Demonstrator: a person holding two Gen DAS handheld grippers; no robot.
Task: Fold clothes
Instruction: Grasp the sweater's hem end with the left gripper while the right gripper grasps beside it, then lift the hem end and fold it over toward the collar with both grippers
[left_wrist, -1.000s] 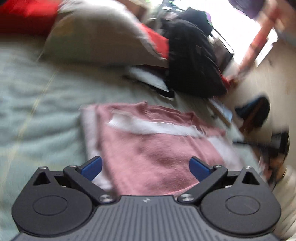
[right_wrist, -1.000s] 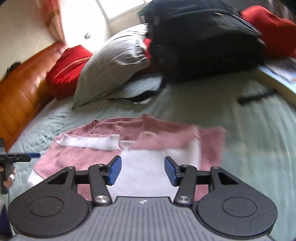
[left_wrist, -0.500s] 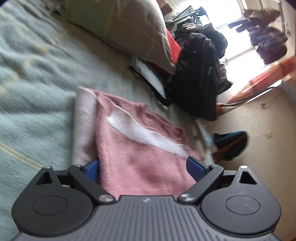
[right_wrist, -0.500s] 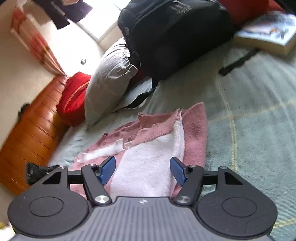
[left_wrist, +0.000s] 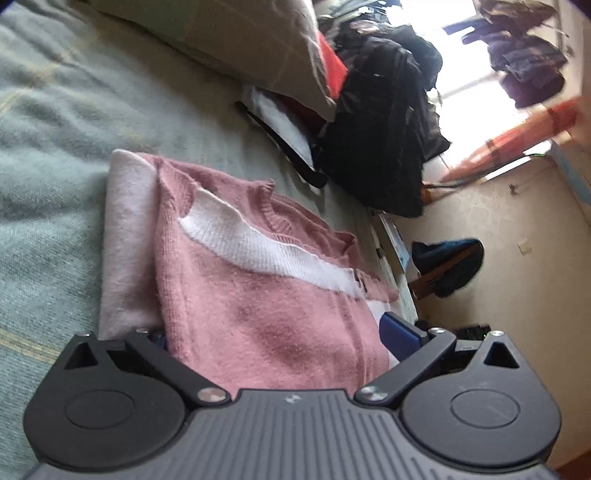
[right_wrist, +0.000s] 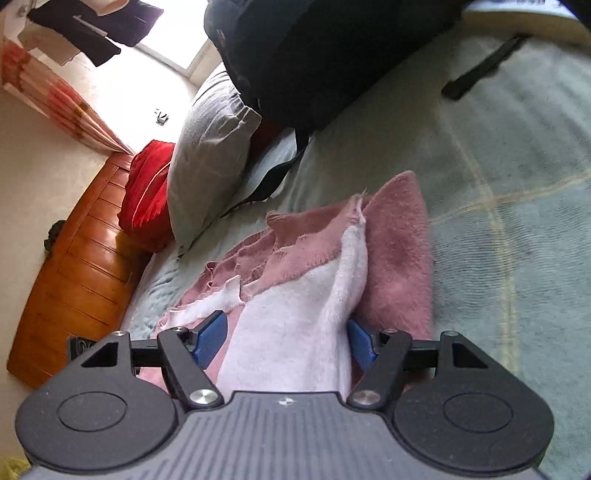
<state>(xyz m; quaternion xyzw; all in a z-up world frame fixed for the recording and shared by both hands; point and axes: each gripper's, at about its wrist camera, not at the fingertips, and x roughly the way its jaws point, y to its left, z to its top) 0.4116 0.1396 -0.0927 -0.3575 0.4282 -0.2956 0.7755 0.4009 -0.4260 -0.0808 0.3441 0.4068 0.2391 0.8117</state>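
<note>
Pink-and-white sweater (left_wrist: 258, 295), partly folded, lying flat on the green bedspread (left_wrist: 48, 155) near the bed's side edge, its collar end toward the grey pillow (left_wrist: 236, 40) at the head of the bed. Its long axis runs straight away from both tools. Left tool (left_wrist: 273, 334) straddles the pink near hem, jaws opening and spread wide, pads not pressing. Right tool (right_wrist: 284, 338) straddles the white fold at the other near corner, jaws opening, nothing clamped. Both ends appear equally close; the next fold probably carries the hem toward the collar.
</note>
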